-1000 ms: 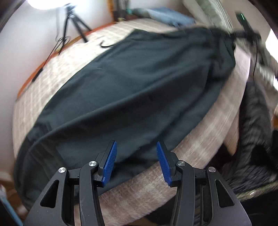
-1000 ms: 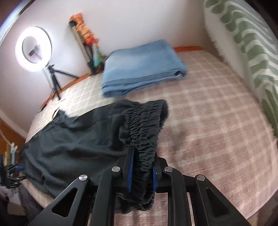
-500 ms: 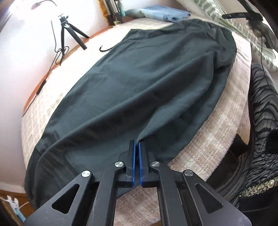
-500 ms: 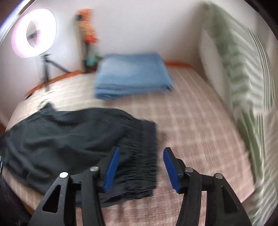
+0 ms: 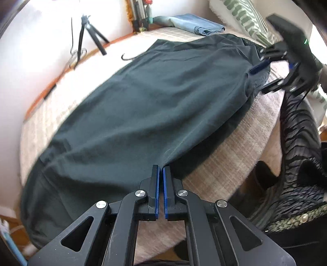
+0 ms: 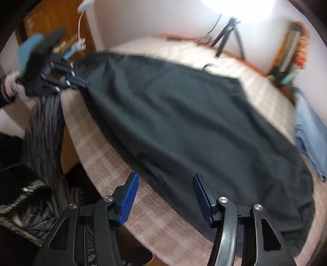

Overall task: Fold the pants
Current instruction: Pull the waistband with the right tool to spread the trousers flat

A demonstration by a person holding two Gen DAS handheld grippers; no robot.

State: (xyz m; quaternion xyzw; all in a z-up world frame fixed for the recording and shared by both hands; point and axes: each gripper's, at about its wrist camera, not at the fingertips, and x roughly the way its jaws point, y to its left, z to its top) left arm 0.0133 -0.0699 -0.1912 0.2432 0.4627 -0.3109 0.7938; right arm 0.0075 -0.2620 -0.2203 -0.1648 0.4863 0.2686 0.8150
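Dark pants lie spread lengthwise on the bed. My left gripper is shut on the pants' near edge and lifts a small peak of cloth. In the right wrist view that gripper shows at the upper left, pinching the same edge. My right gripper hangs over the near edge of the pants towards the other end. Its jaws are closing, with the cloth's edge lying between and below the pads, untouched. The left wrist view shows the right gripper at the far end.
Folded blue jeans rest at the far side of the bed, near a tripod and a green-patterned pillow. A person's striped dark clothing stands against the bed's near edge. A wooden door is behind the left hand.
My left gripper closed on the pants' near edge and raised it slightly. My right gripper let go of the gathered waistband, opened, rolled and swung along to the pants' near edge.
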